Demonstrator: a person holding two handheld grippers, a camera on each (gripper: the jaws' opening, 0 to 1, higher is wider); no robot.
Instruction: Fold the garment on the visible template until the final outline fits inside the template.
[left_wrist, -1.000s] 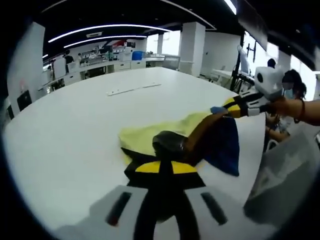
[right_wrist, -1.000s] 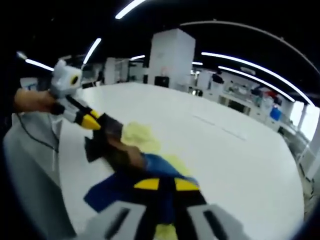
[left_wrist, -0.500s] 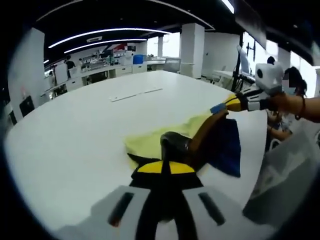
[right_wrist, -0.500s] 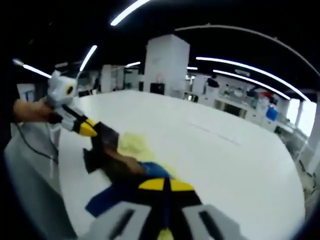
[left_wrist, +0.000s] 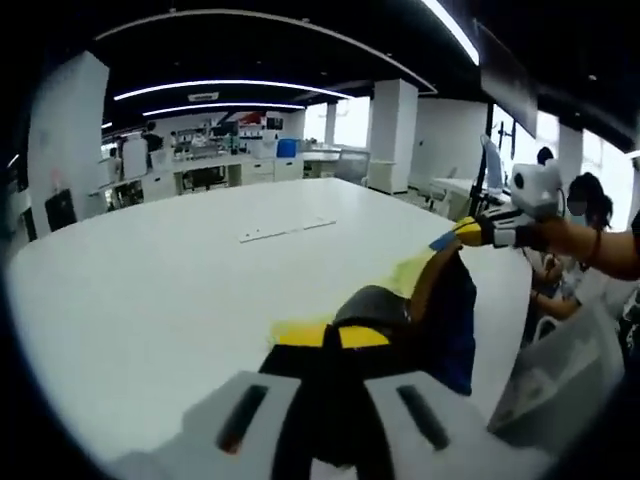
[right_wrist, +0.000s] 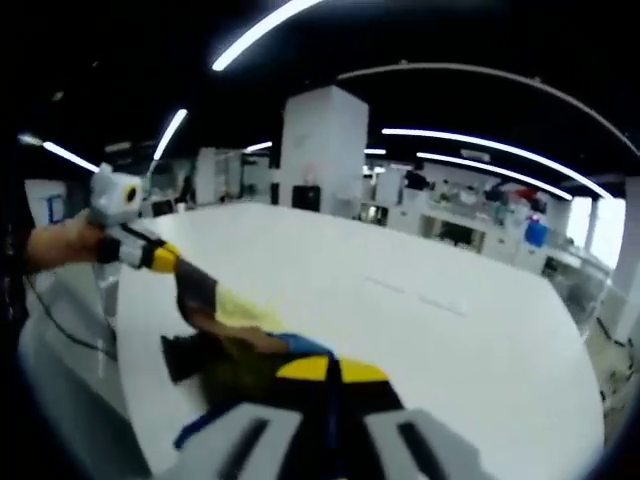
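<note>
In the left gripper view a wide white worktop (left_wrist: 150, 270) runs off toward a distant thin white strip (left_wrist: 288, 231) lying flat on it, and the left gripper (left_wrist: 330, 335) rises from the bottom with its yellow-tipped jaws shut on a dark fold of the garment (left_wrist: 445, 320) (yellow, brown, black and blue cloth, bunched and hanging). The cloth stretches up and to the right from those jaws to the right gripper (left_wrist: 455, 235), which comes in from the right edge held in a person's hand (left_wrist: 570, 232) and pinches the upper end of the cloth, so the garment hangs lifted between the two tools with its blue part drooping just above the worktop's near edge. In the right gripper view the left gripper (right_wrist: 170, 262) shows at the far left, held in a hand (right_wrist: 60, 245), its jaws closed on a brown edge of the garment (right_wrist: 235, 345); the cloth sags from there down toward the middle, dark and yellow folds over the worktop (right_wrist: 450, 330). At the bottom centre the right gripper (right_wrist: 330, 372) has its jaws clamped on the blue-and-yellow end of the cloth.
</note>
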